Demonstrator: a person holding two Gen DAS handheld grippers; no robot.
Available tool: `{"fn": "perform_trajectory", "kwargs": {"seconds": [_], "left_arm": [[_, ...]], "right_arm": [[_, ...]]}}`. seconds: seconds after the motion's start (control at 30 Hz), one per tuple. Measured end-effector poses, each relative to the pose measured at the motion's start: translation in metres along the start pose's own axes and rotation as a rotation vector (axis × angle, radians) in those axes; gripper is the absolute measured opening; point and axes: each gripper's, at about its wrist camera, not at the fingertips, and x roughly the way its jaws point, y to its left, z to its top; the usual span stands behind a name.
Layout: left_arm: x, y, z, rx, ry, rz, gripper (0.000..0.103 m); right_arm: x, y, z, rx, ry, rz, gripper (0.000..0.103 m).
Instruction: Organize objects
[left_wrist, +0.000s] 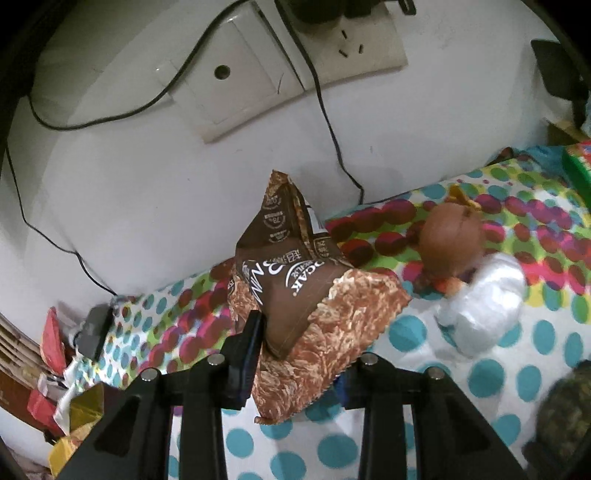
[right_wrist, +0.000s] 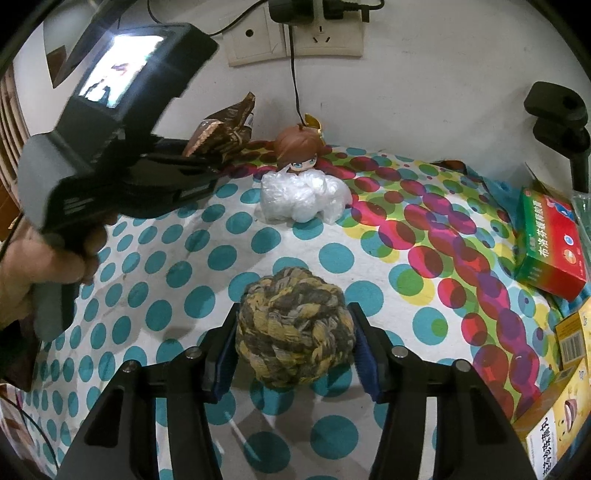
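1. Bottom centre of the right wrist view: right gripper (right_wrist: 295, 350) set about a braided rope ball (right_wrist: 295, 328), blue pads at either flank, apparently touching; jaws partly closed, so judged a grip on the ball, though firm pressing cannot be confirmed.
2. Bottom centre of the left wrist view: left gripper (left_wrist: 295, 365) closed down on the lower edge of a brown snack packet (left_wrist: 306, 295), packet standing up out of the jaws and seemingly clear of the polka-dot cloth (left_wrist: 461, 387).
3. Left of the right wrist view: same left gripper seen from outside, held by a hand (right_wrist: 40, 266), snack packet (right_wrist: 225, 129) pinched at its tip near the upper middle.
4. Middle of the right wrist view, beyond the ball: crumpled clear plastic bag (right_wrist: 303, 199) lying on the cloth, a brown-haired figurine (right_wrist: 301, 155) just behind and touching it.
5. Right edge of the same view: green medicine box (right_wrist: 550, 243) and a yellow carton (right_wrist: 569, 343), well apart from the ball.
6. Far wall at the top: wall socket (right_wrist: 325, 33) with plug and cord.
7. Step in hand, as judged: both items picked, pickup stage of the sorting.
8. Next move, as judged: lift of the ball straight up without squeezing it out of the pads, carry of both to a chosen spot; destination not shown.
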Motion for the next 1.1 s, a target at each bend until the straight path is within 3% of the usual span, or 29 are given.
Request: {"fn": "perform_trajectory", "kwargs": {"seconds": [0.57, 0.77, 1.1], "left_arm": [[-0.065, 0.007, -0.058, -0.163, 0.016, -0.132, 0.033], [-0.085, 0.003, -0.081, -0.180, -0.001, -0.125, 0.033], [-0.124, 0.022, -0.118, -0.296, -0.022, -0.152, 0.033]], "right_arm": [[0.004, 0.002, -0.007, -0.032, 0.002, -0.053, 0.051], [0.006, 0.004, -0.005, -0.049, 0.012, -0.081, 0.051], [0.006, 0.010, -0.005, -0.064, 0.015, -0.103, 0.051]]}}
